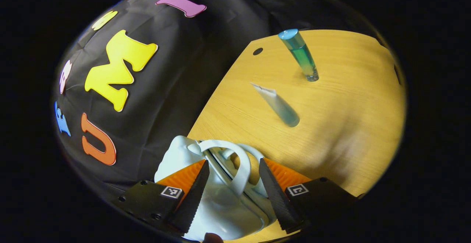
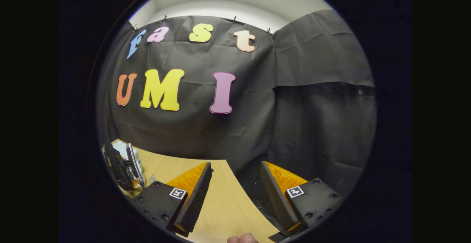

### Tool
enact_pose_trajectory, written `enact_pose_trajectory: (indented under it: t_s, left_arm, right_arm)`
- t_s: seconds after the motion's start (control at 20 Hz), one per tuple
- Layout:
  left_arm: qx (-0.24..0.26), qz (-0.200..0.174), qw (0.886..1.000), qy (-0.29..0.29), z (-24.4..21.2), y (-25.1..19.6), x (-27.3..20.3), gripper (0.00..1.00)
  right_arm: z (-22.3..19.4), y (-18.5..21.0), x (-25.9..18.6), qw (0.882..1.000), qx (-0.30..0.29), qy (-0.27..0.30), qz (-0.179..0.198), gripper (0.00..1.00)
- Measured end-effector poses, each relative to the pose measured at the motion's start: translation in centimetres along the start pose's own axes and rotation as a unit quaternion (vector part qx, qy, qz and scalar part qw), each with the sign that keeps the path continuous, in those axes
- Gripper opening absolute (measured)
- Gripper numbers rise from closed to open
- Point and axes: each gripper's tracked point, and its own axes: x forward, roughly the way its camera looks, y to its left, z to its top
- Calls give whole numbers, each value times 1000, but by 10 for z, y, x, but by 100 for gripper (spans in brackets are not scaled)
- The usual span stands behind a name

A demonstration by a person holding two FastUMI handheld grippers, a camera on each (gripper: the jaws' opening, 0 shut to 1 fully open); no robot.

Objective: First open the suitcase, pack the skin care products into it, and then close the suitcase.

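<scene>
Both grippers spread wide, nothing pinched.

Left gripper [image 1: 234, 195] has its jaws apart and both fingers tilted outward at the bottom of the left gripper view, with a fingertip [image 1: 212, 238] of the holding hand at the lower edge. Right gripper [image 2: 235, 197] is just as wide in the right gripper view, a bit of the holding hand [image 2: 242, 239] peeking up beneath it.
</scene>
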Motion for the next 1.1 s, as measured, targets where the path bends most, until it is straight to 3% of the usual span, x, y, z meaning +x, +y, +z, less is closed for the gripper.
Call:
enact_pose_trajectory:
  t_s: [0.2, 0.3, 0.35, 0.4, 0.45, 0.65, 0.85, 1.1]
  left_arm:
    - [18, -16, 999, 34, -14, -5, 18, 77]
    - [20, -23, 999, 40, -16, -8, 23, 65]
    - [22, -34, 998, 37, -16, -13, 24, 51]
    - [22, -32, 999, 37, -14, -14, 24, 48]
    - [23, -31, 999, 35, -12, -13, 21, 33]
    - [20, 4, 1000, 0, 1, 4, 8, 16]
    - [-26, 28, 999, -34, 7, 48, -14, 4]
    - [-122, 94, 984, -93, -3, 145, -60, 3]
  right_arm:
    - [-3, -1, -2, 1000, -6, 6, -1, 80]
    - [-2, -1, -3, 1000, -10, 3, -2, 80]
    - [-2, 0, -4, 1000, -13, 3, -1, 80]
    - [-3, 2, -5, 1000, -14, 4, 0, 80]
    - [-4, 3, -6, 1000, -16, 5, 2, 80]
    - [-4, 11, -11, 1000, -16, 6, 8, 80]
    - [-1, 28, -13, 1000, -14, 1, 23, 80]
    - [10, 67, -20, 998, -16, -9, 53, 80]
